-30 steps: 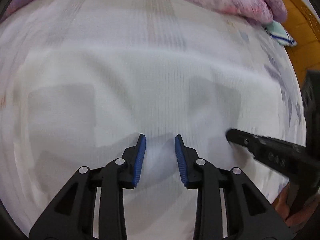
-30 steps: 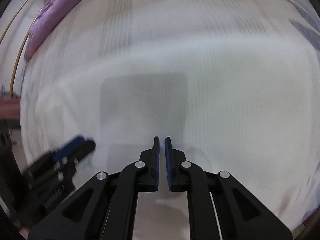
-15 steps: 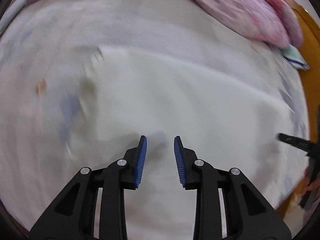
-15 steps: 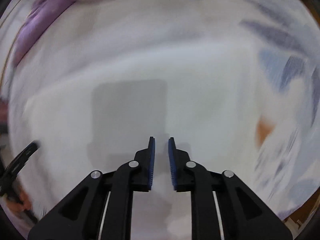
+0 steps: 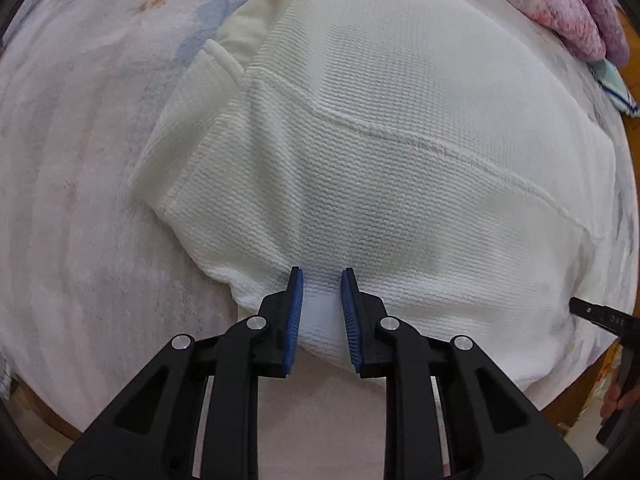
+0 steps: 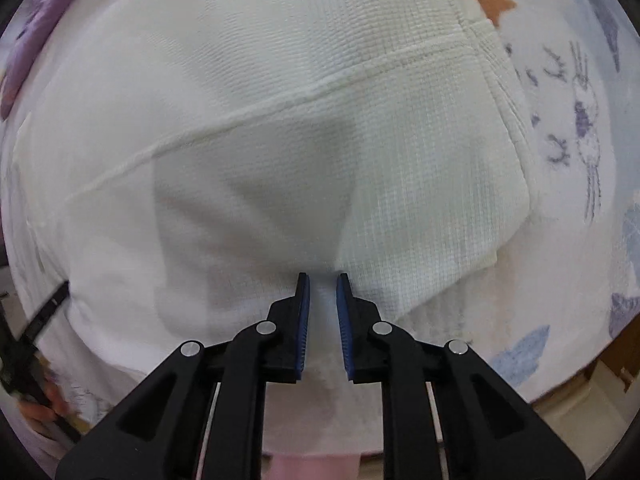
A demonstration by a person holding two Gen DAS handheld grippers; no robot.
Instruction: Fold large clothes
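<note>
Bedsheet first: it's a pale, printed bed sheet (image 5: 72, 184) with blue and orange blotches, and in your right wrist view it (image 6: 568, 184) shows little cat doodles.

Your left gripper (image 5: 322, 276) points down at the near edge of the white waffle-knit garment (image 5: 400, 160). Its blue pads (image 5: 294, 312) sit a modest gap apart with the hem showing between them, and they've just been closing in, but they aren't pressing on the cloth that I can see.

Your right gripper (image 6: 319, 278) is narrower, slightly parted, and has just been closing a touch. It hangs over the garment (image 6: 280, 120) near its near edge, with fabric visible in the gap, but no pinch I can make out.

Moving outward, the garment lies spread across the middle of the bed, folded over itself, with a raised seam running across it. One folded corner sits toward the left side of the bed in your left view, another toward the right side in your right view.

A pink floral quilt (image 5: 560, 4) is bunched at the far right corner of the bed, and a striped cloth (image 5: 616, 88) lies just beside it.

Each view catches the other gripper's black tip at the frame edge.
</note>
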